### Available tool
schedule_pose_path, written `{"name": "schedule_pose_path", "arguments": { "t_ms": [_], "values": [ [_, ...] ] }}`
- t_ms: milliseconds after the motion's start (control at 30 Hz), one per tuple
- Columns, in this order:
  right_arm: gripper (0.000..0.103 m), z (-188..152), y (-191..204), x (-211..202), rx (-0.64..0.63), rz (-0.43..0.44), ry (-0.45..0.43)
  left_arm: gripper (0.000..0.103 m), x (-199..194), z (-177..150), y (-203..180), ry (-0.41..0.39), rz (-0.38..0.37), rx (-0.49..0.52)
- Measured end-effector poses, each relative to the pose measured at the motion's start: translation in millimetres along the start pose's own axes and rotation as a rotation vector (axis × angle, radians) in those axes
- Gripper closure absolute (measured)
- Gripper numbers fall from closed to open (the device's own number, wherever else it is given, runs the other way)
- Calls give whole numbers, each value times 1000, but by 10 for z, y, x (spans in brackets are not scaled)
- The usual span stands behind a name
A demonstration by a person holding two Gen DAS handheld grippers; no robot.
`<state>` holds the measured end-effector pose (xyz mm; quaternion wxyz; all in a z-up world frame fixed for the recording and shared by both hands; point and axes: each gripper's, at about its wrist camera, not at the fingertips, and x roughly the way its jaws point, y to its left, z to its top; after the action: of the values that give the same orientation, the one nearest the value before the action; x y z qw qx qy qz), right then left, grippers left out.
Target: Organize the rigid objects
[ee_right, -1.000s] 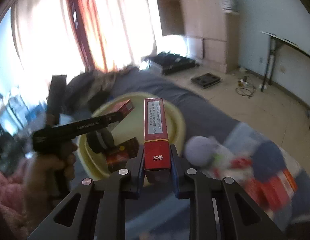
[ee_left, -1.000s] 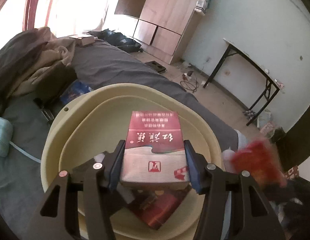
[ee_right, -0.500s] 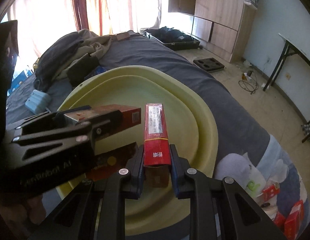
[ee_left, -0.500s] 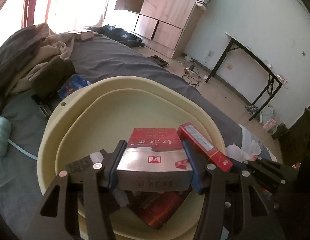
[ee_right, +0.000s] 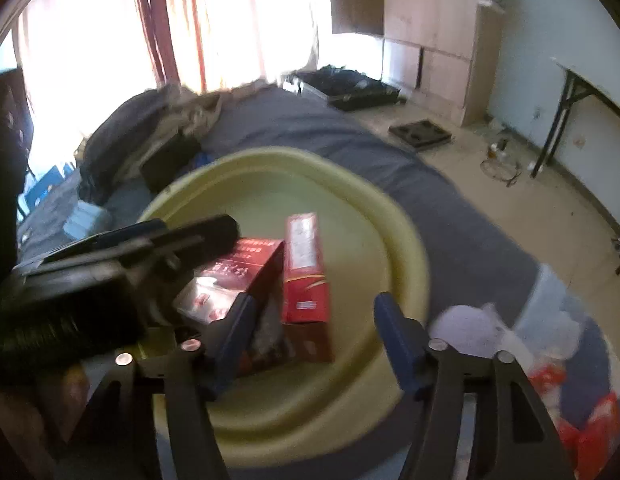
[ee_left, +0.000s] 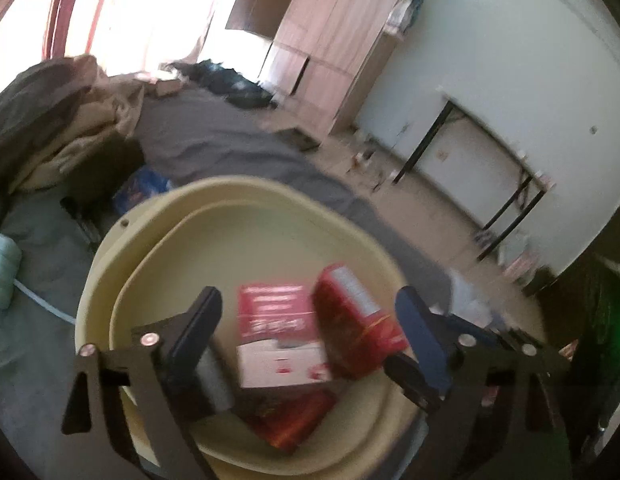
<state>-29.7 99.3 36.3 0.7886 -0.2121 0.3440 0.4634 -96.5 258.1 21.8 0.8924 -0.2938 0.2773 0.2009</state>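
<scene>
Two open grippers over a basin of boxes

Left wrist view: the left gripper [ee_left: 306,316], jaws just spread wide and gripping nothing, hangs above the smooth, round pale-yellow plastic basin [ee_left: 246,200] on the grey bed [ee_left: 214,140]; a glossy red-and-white cardboard box [ee_left: 278,336] and a slim red carton [ee_left: 356,320] lie inside it.
Right wrist view: the right gripper [ee_right: 314,320], jaws likewise just parted and bare, stands over the same basin [ee_right: 390,240], the slim carton [ee_right: 306,276] leaning against the other box [ee_right: 234,276].
</scene>
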Motion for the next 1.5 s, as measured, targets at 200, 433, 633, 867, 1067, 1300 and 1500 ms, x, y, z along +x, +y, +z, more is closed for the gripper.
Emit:
{"name": "schedule_pose_path", "arguments": {
  "t_ms": [200,433,633,867,1067,1300,1500],
  "values": [
    [0,-411,-633,-1127,158,-123,-148,0,-33,-66,-589,17,-164,123],
    [0,-1445,-1604,-2186,486,-405,-248,0,-48,-250,-1387,64,-130,300],
    [0,-1940,-2122,-2396,709,-459,-216,0,-13,-151,-1757,83,-33,423],
    [0,-1893,-2233,-2146,720,-466,-76,0,716,-453,-1694,266,-78,459],
    [0,-1818,-2483,-1794,710,-474,40,3,979,-632,-1638,355,-106,487],
    [0,-1846,-2554,-1687,696,-477,86,8,951,-667,-1738,277,-156,523],
    [0,-1888,-2581,-1559,695,-472,107,8,1082,-730,-1769,280,-183,529]
  ]
}}
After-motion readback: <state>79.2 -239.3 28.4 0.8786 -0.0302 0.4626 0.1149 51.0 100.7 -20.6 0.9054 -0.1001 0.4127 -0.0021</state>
